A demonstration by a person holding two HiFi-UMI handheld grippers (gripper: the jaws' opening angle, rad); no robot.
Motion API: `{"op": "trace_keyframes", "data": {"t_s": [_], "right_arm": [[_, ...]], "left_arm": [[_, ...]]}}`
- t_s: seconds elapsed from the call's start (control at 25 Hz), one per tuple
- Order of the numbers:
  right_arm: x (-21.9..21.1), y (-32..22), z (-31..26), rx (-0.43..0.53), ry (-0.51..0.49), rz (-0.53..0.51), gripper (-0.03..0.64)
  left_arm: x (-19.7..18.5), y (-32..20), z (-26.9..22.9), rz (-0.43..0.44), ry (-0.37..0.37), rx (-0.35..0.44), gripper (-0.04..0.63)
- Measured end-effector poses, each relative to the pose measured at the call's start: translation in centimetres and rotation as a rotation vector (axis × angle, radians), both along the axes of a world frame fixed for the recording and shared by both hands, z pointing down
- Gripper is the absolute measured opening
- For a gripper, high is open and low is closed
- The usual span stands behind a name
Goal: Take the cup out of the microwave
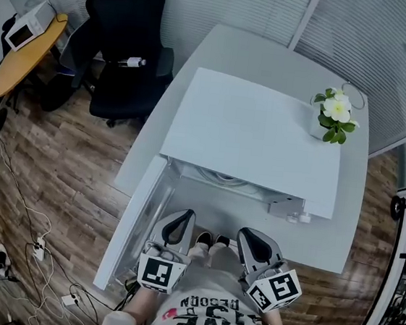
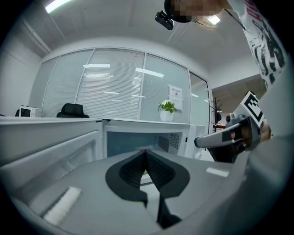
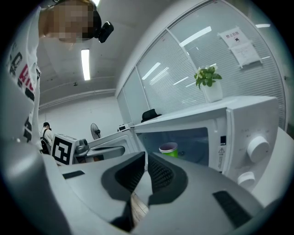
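Inside the open microwave (image 3: 248,124), toward the middle of its cavity floor, stood the cup (image 3: 169,150), upright, green-walled with a purplish rim, and touched by neither tool. It looked like a light paper or thin plastic cup, so it would probably weigh little, give under a hard squeeze and tip easily if nudged at the rim; whether it held anything could not be told. The safest hold was judged to be across the side wall, somewhat below the rim, with gentle pressure and the cup kept upright on the way out past the door frame. The door (image 1: 134,223) stood swung out to the left side of the head view. Both tools sat in front of the opening, well short of the cup, side by side and close to the person's body, each pointing nearly level with a slight downward tilt toward the cavity. The left gripper (image 2: 146,153) had its jaws pressed together on nothing, and the right gripper (image 3: 146,156) likewise showed its jaws meeting at the tips with nothing between them; whichever reached in would need to spread its jaws first.
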State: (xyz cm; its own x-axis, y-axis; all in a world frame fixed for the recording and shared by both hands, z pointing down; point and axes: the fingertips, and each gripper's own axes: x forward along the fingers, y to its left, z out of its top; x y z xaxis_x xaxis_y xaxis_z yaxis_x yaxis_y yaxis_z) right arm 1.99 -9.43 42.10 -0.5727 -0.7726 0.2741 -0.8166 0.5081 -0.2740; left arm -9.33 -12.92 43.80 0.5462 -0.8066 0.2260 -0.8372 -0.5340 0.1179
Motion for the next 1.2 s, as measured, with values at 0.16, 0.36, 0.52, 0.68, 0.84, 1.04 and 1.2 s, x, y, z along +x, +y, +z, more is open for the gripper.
{"op": "trace_keyframes", "data": {"t_s": [0.16,0.36,0.52,0.68,0.84,1.04,1.2], "right_arm": [[1.5,-0.4,-0.1,0.003,-0.005,0.013,0.028],[3.7,-1.6,-0.5,0.012,-0.016,0.018,0.028],[4.5,-2.6,-1.2,0.03,-0.023,-0.002,0.028],[5.3,-3.3,-1.4,0.041,-0.035,-0.018,0.028],[5.7,-3.7,-1.7,0.06,-0.043,-0.049,0.028],[5.5,-3.8,-1.7,0.075,-0.055,-0.105,0.028],[5.4,-3.8,-1.3,0.072,-0.068,-0.135,0.028]], "left_arm": [[0.5,-1.1,0.2,-0.002,-0.036,0.034,0.012],[1.9,-2.9,-0.6,-0.02,-0.039,0.052,0.012],[2.9,-3.5,-1.1,-0.017,-0.044,0.056,0.011],[3.3,-4.0,-1.8,-0.038,-0.054,0.078,0.012],[3.5,-4.3,-2.3,-0.073,-0.067,0.094,0.012],[4.1,-4.3,-2.8,-0.109,-0.075,0.115,0.012],[4.8,-4.3,-3.2,-0.126,-0.083,0.13,0.012]]}}
